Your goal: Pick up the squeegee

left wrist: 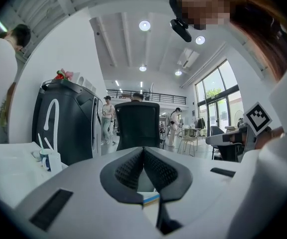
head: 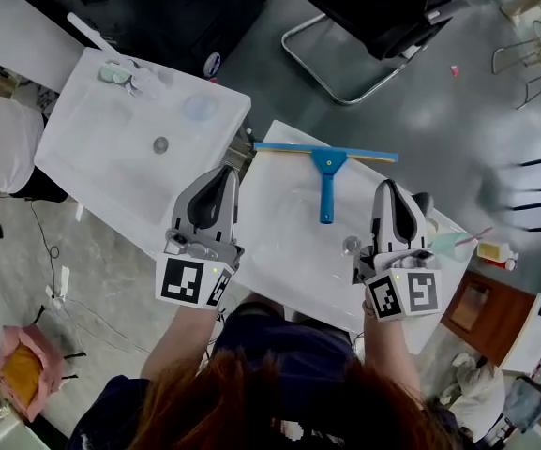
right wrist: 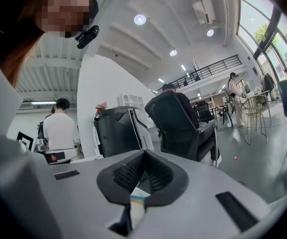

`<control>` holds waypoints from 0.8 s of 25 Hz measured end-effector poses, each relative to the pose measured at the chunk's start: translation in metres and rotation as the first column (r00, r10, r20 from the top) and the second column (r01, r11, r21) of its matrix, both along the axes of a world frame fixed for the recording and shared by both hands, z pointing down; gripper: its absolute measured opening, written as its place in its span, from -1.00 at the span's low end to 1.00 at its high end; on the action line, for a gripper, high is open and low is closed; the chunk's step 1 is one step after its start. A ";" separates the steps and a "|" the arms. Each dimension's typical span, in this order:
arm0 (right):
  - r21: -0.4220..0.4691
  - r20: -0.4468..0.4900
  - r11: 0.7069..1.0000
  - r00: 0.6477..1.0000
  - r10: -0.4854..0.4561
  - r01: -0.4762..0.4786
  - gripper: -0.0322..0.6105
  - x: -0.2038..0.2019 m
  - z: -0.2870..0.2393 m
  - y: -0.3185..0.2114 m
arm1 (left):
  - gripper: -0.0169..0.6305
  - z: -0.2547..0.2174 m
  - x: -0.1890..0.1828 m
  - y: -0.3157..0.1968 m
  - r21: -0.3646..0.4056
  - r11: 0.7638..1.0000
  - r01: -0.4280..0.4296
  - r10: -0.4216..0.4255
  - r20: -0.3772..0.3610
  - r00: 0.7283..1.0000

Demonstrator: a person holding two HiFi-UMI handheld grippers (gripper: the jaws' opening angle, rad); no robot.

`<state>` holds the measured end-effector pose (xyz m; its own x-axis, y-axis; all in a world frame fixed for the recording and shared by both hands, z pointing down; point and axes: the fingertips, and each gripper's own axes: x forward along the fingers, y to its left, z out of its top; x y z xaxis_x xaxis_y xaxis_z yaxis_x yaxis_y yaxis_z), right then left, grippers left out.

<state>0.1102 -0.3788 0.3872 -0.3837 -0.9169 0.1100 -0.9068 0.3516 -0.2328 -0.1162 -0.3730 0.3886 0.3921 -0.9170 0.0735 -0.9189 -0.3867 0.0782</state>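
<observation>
**Q:** Step in hand?
**A:** The approach, in my judgement; nothing is lifted yet. My left fingers are pressed together with nothing between them. My right fingers are likewise shut and empty.

**Q:** Where is the squeegee?
**A:** The squeegee lies flat on the white worktop, at about one o'clock from my left fingers and eleven o'clock from my right. It is apart from both. The blade runs across the far edge, and the blue handle points to six o'clock, towards me.

**Q:** What does the next move call for?
**A:** One pair must open, tip down and close across the handle. The right pair looks the nearer.

**Q:** Surroundings?
**A:** A second white worktop adjoins at ten o'clock, with small containers at its far corner. The floor is grey. A black office chair stands at twelve o'clock, and there are people further back in the room.
</observation>
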 end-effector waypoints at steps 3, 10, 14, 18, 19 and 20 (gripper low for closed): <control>-0.053 -0.014 0.999 1.000 0.003 -0.003 -0.85 -0.008 0.031 -0.005 | -0.89 0.018 0.003 -0.001 -0.034 0.999 -0.014 0.013 -0.006 1.000; -0.199 -0.060 0.980 0.998 0.016 -0.027 -0.83 -0.022 0.102 -0.013 | -0.89 0.048 0.011 0.004 -0.109 0.993 -0.050 0.046 -0.037 0.998; -0.274 -0.116 0.961 0.993 0.008 -0.040 -0.69 -0.032 0.143 -0.015 | -0.89 0.051 0.013 0.005 -0.119 0.990 -0.071 0.067 -0.037 0.997; -0.369 -0.157 0.928 0.988 -0.007 -0.053 -0.45 -0.039 0.183 -0.017 | -0.89 0.057 0.009 0.005 -0.134 0.988 -0.072 0.068 -0.030 0.997; -0.386 -0.172 0.921 0.985 -0.013 -0.056 -0.38 -0.040 0.190 -0.018 | -0.89 0.058 0.008 0.005 -0.136 0.988 -0.071 0.068 -0.029 0.997; -0.403 -0.185 0.913 0.983 -0.020 -0.057 -0.32 -0.041 0.197 -0.018 | -0.89 0.058 0.007 0.005 -0.139 0.988 -0.070 0.067 -0.027 0.997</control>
<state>0.0697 -0.3971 0.5838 -0.3049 -0.7852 0.5390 -0.9523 0.2444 -0.1826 -0.1097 -0.3684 0.4469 0.4569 -0.8692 0.1893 -0.8879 -0.4327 0.1560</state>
